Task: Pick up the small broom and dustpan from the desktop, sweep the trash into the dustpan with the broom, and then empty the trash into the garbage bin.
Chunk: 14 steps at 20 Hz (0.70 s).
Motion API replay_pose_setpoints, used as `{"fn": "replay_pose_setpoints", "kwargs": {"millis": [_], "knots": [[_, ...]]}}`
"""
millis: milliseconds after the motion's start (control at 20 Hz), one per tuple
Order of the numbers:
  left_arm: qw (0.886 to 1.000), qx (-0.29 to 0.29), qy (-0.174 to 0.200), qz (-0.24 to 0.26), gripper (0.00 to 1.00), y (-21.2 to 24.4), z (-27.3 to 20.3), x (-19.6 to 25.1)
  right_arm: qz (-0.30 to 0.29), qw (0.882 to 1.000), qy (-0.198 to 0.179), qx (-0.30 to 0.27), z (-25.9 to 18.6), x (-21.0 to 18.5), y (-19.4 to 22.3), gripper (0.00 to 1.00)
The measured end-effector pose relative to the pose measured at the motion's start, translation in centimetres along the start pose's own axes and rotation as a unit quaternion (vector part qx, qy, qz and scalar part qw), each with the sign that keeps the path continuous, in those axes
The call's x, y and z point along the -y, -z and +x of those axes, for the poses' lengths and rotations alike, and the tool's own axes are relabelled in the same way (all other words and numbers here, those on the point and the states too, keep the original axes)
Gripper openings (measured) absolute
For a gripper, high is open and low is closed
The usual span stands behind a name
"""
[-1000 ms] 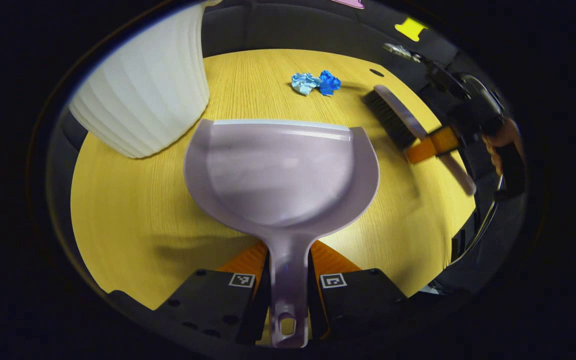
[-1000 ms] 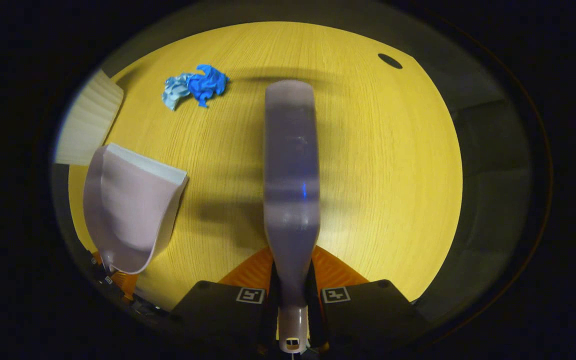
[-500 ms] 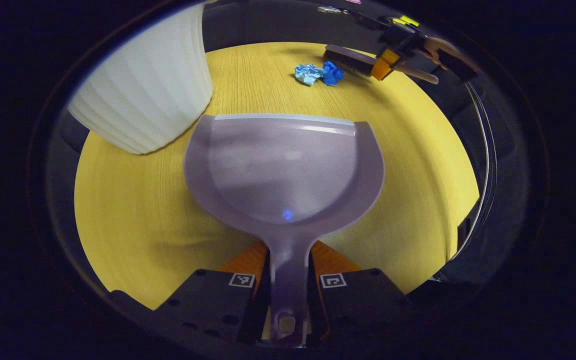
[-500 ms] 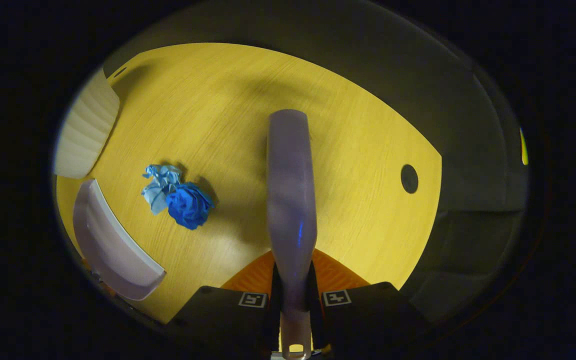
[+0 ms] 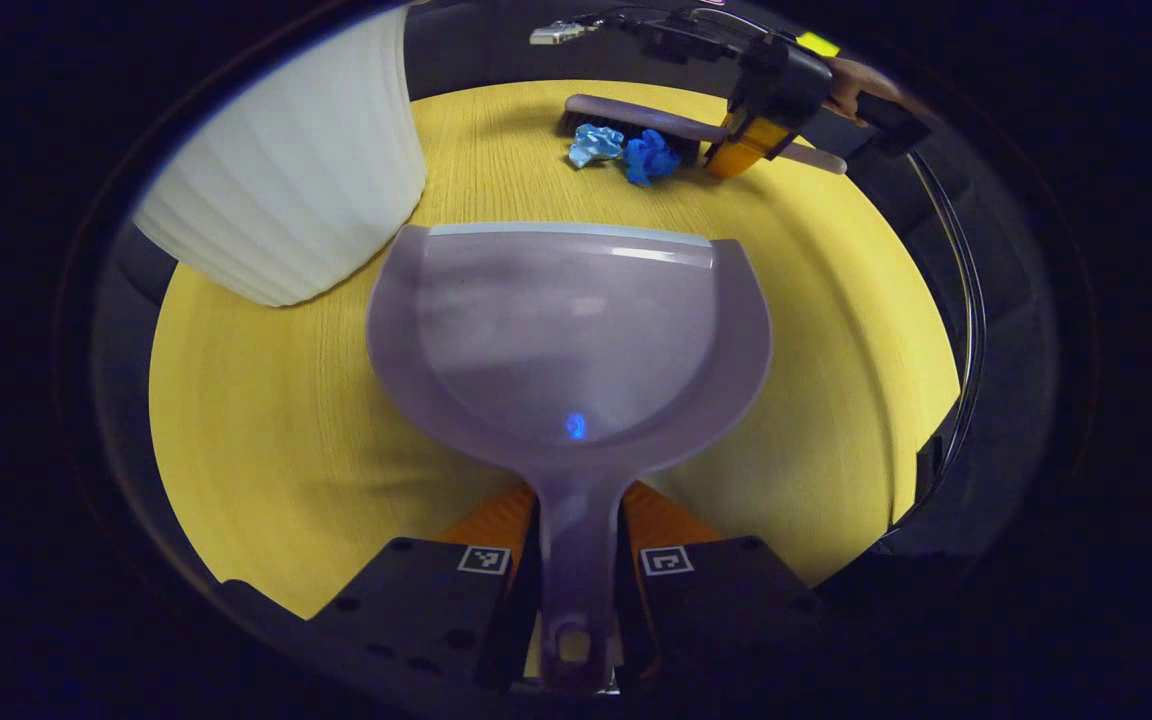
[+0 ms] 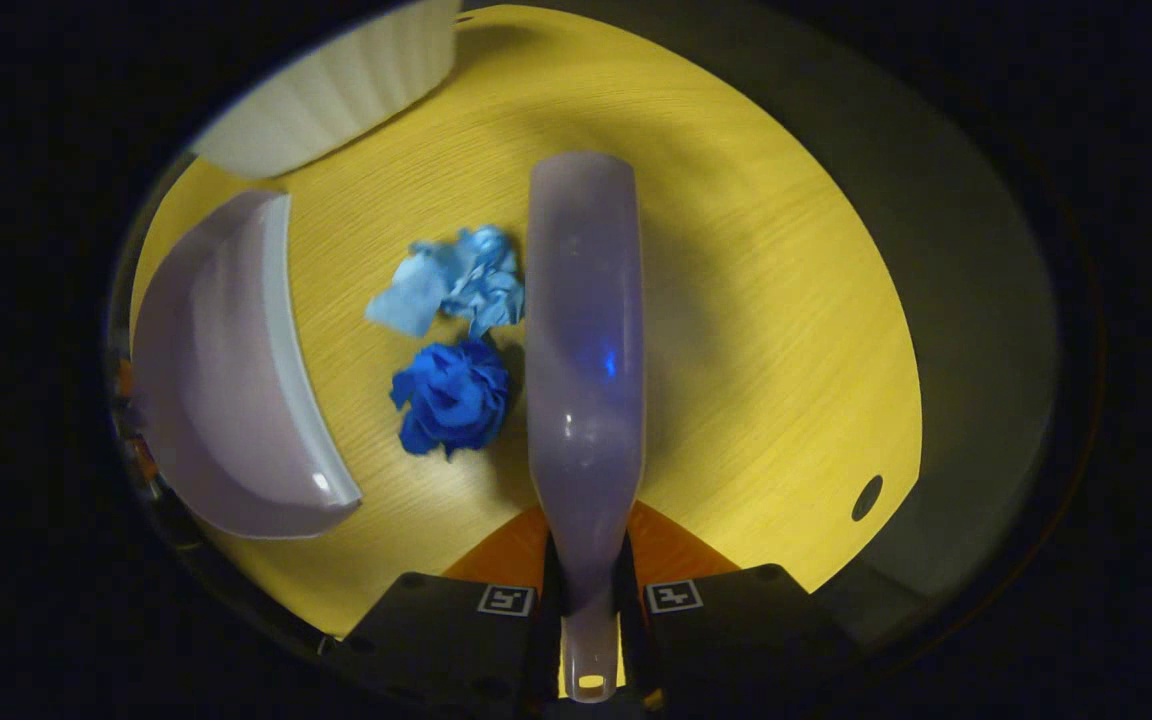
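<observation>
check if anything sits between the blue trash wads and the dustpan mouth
Nothing visible does. Bare desktop lies between the dustpan lip and the two wads, light blue and dark blue. The broom sits on their far side.

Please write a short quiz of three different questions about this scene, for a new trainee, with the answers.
1. True or false: the left gripper holds the dustpan by its handle.
2. Where do the two paper wads lie in the right gripper view? A. inside the dustpan B. on the table between dustpan and broom C. in the bin
3. Fill in: the right gripper is shut on the ____.

Key: 1 true; 2 B; 3 broom.
</observation>
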State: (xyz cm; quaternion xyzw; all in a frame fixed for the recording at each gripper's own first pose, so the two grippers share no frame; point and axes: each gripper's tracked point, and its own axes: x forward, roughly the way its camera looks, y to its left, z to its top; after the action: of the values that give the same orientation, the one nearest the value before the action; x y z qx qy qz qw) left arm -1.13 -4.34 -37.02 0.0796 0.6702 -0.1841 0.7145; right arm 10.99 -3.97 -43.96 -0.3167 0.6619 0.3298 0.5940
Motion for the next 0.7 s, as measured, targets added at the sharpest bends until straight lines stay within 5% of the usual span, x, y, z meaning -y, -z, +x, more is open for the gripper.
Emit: {"fn": "replay_pose_setpoints", "kwargs": {"millis": [200, 350, 700], "knots": [[1.0, 0.006, -0.001, 0.001, 0.31, -0.2, -0.1, 0.0, -0.117, 0.993, -0.019, -0.009, -1.2, -4.7, 1.1, 0.27], [1.0, 0.013, 0.001, 0.0, 0.31, -0.4, -0.1, 0.0, -0.147, 0.988, -0.039, -0.005, -2.2, -6.3, 2.0, 0.27], [0.999, 0.044, 0.015, -0.004, 0.31, -1.1, 0.7, 0.4, 0.015, 0.999, -0.049, 0.013, -1.1, 3.8, 5.0, 0.27]]}}
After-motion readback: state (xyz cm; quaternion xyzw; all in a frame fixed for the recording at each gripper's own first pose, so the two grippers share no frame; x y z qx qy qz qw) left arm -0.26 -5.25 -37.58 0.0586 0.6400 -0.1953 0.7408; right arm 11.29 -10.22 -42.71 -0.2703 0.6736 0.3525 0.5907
